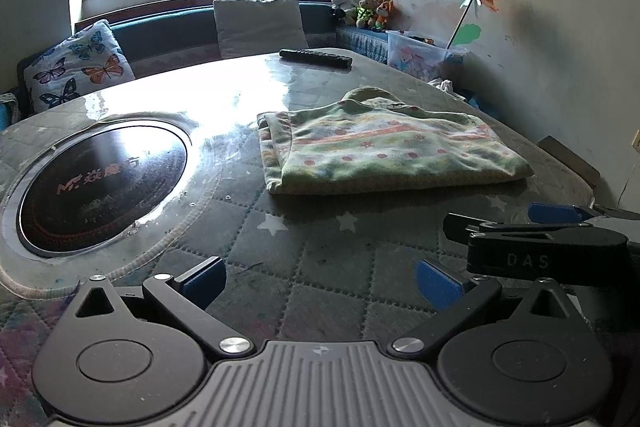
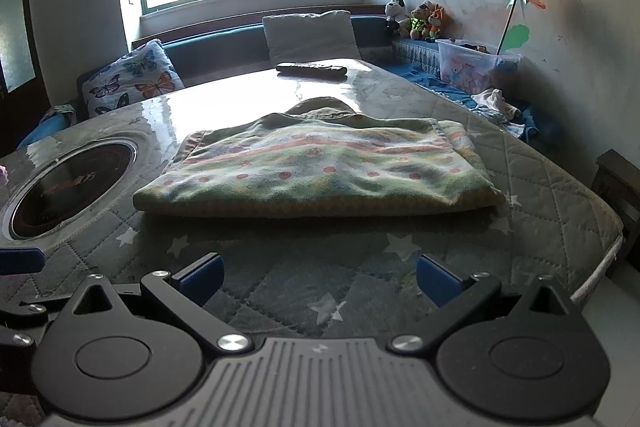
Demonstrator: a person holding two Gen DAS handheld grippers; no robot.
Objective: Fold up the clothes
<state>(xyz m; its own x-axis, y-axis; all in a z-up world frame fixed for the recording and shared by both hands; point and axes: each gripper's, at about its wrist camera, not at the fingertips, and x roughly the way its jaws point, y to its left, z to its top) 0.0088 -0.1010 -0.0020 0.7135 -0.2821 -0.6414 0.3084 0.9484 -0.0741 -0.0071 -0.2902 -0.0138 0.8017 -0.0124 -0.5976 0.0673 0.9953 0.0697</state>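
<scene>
A green patterned garment [image 1: 384, 143] lies folded into a flat rectangle on the quilted table cover [image 1: 280, 251]; it also shows in the right wrist view [image 2: 320, 167], straight ahead. My left gripper [image 1: 320, 283] is open and empty, low over the table, near and left of the garment. My right gripper [image 2: 318, 281] is open and empty, just in front of the garment's near edge. The right gripper's side also shows in the left wrist view [image 1: 536, 239], and a blue pad of the left gripper shows at the left edge of the right wrist view [image 2: 20, 259].
A round black induction hob [image 1: 100, 183] is set into the table at the left. A remote control [image 1: 316, 58] lies at the far edge. Cushions [image 1: 256, 25], plush toys [image 1: 364, 7] and a clear toy box [image 1: 420, 55] line the bench behind. The table edge [image 2: 600, 259] drops off at right.
</scene>
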